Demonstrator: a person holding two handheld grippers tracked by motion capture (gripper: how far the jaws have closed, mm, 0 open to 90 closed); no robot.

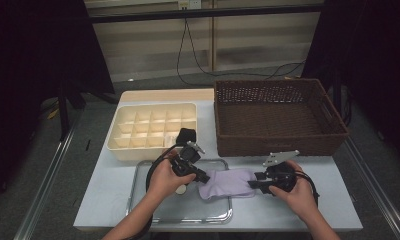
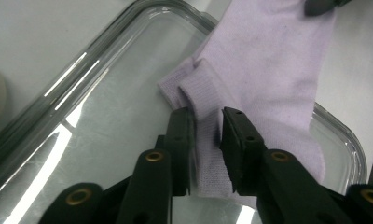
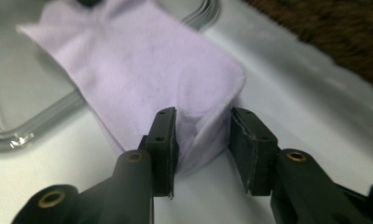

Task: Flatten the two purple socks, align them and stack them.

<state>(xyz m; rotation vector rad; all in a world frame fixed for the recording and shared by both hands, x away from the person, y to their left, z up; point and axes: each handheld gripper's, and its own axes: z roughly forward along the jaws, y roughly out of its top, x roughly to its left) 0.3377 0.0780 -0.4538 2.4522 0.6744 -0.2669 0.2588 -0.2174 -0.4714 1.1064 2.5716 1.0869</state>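
**A:** From the high view, where is the sock (image 1: pixel 227 183)?

**B:** Half on the tray (image 1: pixel 143 190), half on the surface (image 1: pixel 333 200), below the basket (image 1: pixel 280 116). I keep my left gripper (image 1: pixel 204 177) and right gripper (image 1: pixel 253 184) at opposite ends, probably to lay it flat.

**A:** Left gripper view?

**B:** Narrow jaws straddle the ribbed cuff (image 2: pixel 208 140), one pad just clear.

**A:** Right gripper view?

**B:** Jaws part-open; the toe (image 3: pixel 198 135) touches one side only. That slack gap escapes the high view.
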